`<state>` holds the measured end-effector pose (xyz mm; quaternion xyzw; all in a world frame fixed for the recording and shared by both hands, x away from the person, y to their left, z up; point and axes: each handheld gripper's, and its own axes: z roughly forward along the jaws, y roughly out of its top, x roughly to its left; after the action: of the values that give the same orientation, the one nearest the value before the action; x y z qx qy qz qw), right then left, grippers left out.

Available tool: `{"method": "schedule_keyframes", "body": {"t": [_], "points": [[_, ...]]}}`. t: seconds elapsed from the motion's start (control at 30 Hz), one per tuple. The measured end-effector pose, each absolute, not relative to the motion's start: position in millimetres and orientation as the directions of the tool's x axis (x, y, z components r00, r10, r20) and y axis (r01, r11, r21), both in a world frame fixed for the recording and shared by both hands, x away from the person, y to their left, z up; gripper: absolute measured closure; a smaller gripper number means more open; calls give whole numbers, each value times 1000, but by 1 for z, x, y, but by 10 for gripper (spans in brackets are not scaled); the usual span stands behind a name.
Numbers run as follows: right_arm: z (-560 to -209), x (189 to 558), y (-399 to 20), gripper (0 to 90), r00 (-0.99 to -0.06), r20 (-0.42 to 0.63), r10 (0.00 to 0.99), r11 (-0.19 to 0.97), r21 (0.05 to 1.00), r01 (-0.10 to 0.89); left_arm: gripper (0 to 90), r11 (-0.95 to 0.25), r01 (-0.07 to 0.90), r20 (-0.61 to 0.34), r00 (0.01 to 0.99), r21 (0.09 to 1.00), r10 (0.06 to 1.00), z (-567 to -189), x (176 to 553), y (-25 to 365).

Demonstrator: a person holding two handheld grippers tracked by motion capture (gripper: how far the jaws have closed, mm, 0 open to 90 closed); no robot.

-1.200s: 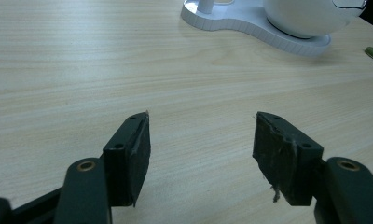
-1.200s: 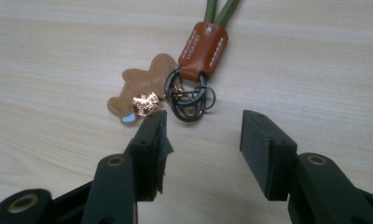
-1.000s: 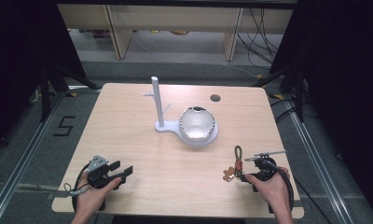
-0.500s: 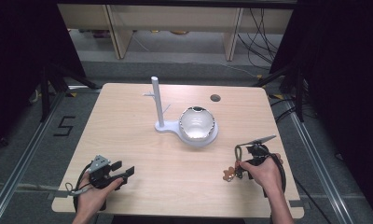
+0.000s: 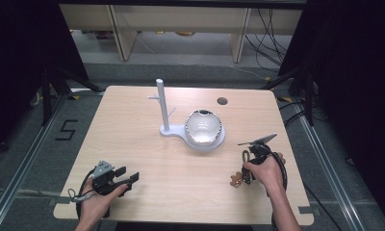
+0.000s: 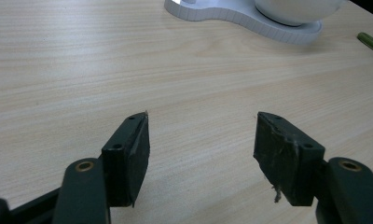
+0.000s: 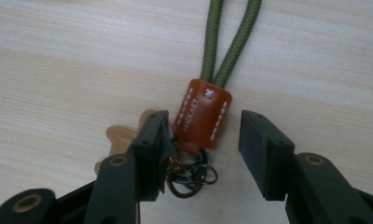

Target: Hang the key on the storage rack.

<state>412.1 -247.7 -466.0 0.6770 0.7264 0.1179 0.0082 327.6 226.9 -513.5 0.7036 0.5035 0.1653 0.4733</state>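
A keychain lies at the table's right front: an olive cord loop (image 7: 231, 37), a brown stitched leather tag (image 7: 202, 114), dark metal rings (image 7: 191, 175) and a tan leather charm (image 7: 114, 137), the charm (image 5: 235, 180) also seen from above. My right gripper (image 7: 204, 123) points down at it, open, with one jaw on each side of the tag and its left jaw over the charm. In the high view the right gripper (image 5: 246, 168) hangs over the keychain. My left gripper (image 5: 129, 174) rests at the left front, and in its own view the left gripper (image 6: 201, 126) is open over bare wood.
A white stand (image 5: 161, 103) with an upright post and small pegs rises mid-table. Its base (image 6: 250, 18) carries a white bowl (image 5: 203, 127) with a dark rim. A round hole (image 5: 222, 101) sits near the table's far edge. Shelves and cables lie beyond.
My right gripper has moved forward and left over the keychain and tipped down, so its jaws now straddle the leather tag. The left gripper has hardly moved.
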Motion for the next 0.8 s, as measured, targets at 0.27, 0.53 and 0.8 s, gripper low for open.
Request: {"method": "schedule_keyframes", "body": {"t": [0.27, 0.53, 0.8], "points": [[-471, 421, -240, 560, -71, 101, 992, 52, 172, 984, 354, -52, 561, -241, 435, 826, 868, -514, 327, 227], [-472, 428, -231, 586, -43, 58, 997, 34, 137, 990, 353, -47, 561, -250, 440, 826, 863, -516, 328, 227], [-473, 429, -228, 637, -76, 8, 997, 74, 130, 989, 351, -52, 566, -246, 437, 823, 865, -517, 327, 227]]}}
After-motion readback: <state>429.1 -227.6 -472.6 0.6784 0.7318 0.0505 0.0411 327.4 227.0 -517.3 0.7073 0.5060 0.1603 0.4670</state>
